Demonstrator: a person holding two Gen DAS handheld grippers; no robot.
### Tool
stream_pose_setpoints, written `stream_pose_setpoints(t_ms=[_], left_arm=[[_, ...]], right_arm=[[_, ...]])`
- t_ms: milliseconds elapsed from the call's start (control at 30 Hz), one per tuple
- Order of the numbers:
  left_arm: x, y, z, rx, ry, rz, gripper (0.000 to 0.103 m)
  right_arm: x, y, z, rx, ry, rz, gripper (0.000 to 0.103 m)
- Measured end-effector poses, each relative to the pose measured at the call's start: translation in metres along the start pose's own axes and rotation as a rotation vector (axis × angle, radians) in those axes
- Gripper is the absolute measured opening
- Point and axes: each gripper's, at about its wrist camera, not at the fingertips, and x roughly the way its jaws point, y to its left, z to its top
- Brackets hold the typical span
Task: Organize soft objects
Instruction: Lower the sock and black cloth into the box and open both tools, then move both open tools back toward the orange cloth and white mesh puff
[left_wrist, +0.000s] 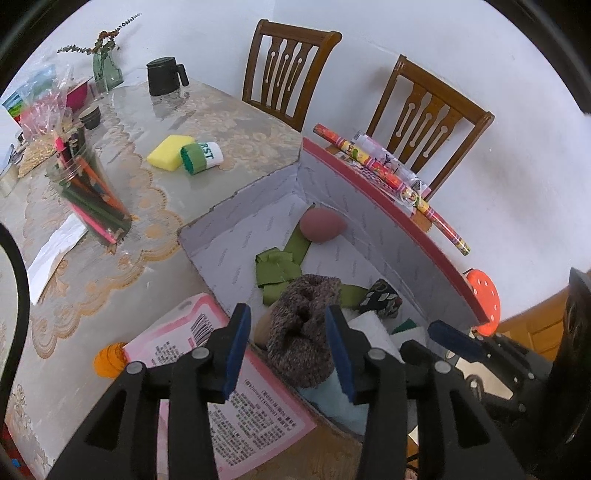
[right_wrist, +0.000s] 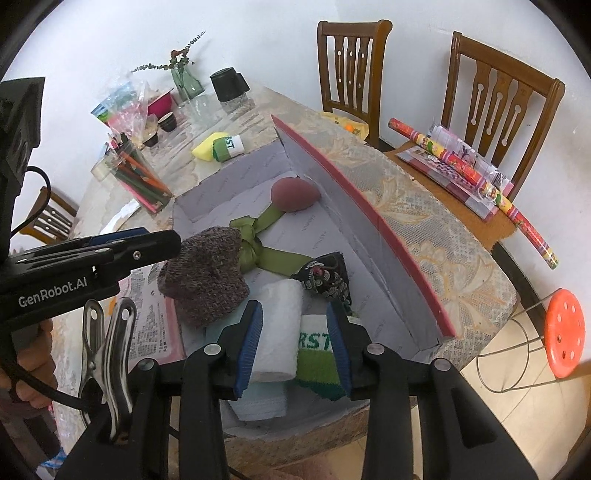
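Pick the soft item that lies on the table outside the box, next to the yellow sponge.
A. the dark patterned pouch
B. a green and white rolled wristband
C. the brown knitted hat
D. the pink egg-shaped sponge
B: the green and white rolled wristband rests against the yellow sponge on the table, while the knitted hat, pink egg-shaped sponge and patterned pouch all lie inside the box.

Even, bright daylight fills both views; soft shadows only. Glare streaks the glossy worktop (left_wrist: 192, 110) at far left. Fisheye bending curves straight edges near the dark circular rim. Focus is sharp centrally, slightly soft toward the edges.
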Motion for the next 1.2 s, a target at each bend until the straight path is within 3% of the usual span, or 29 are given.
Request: stream_pose_setpoints(t_ms=[400, 867, 1200], left_arm=[[-0.026, 0.025, -0.017, -0.022, -0.021, 0.028, 0.044], [-0.058, 0.091, -0.047, -0.066, -0.039, 0.054, 0.044], [-0.055, 0.13, -0.063, -0.09, -0.016, 0.059, 0.044]], right_arm=[[-0.008, 0.01, -0.007, 0.042, -0.032, -0.025, 0.041], [-0.027, 0.041, -0.031, 0.078, -0.046, -0.068, 0.042], [-0.038, 0.067, -0.049, 0.092, -0.05, -0.082, 0.042]])
